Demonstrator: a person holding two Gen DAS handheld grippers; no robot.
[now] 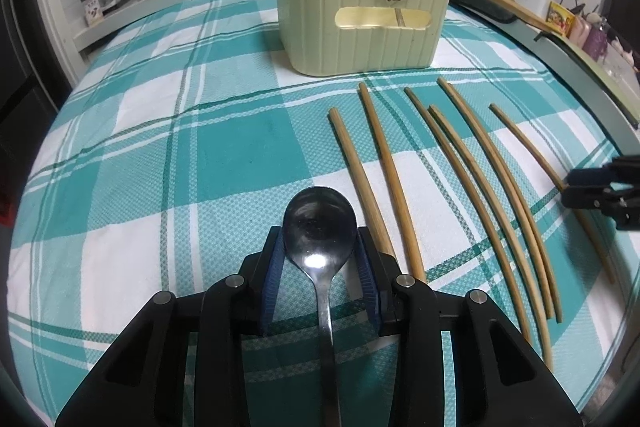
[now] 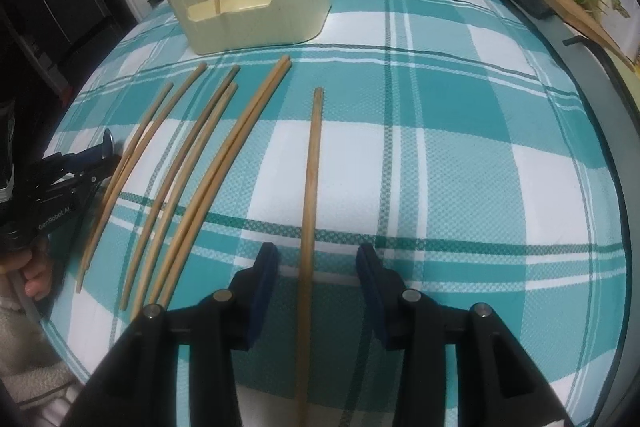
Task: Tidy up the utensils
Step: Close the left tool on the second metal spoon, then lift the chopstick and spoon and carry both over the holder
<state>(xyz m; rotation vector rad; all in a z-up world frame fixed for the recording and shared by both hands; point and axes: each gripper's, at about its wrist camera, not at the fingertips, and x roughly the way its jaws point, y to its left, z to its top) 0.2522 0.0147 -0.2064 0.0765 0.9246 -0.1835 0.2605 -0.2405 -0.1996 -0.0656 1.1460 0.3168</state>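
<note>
Left gripper [image 1: 320, 251] clamps a steel spoon [image 1: 320, 223] by its bowl — right gripper [image 2: 318, 267] stands open astride one chopstick [image 2: 310, 187] on the desk [image 2: 480, 147].

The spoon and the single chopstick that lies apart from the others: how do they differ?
The spoon is shiny metal with a round bowl; the lone chopstick is plain wood, thin and straight. The left gripper has its pads against the spoon's bowl; the right gripper straddles the chopstick with gaps on both sides. Both lie on the checked cloth.
</note>
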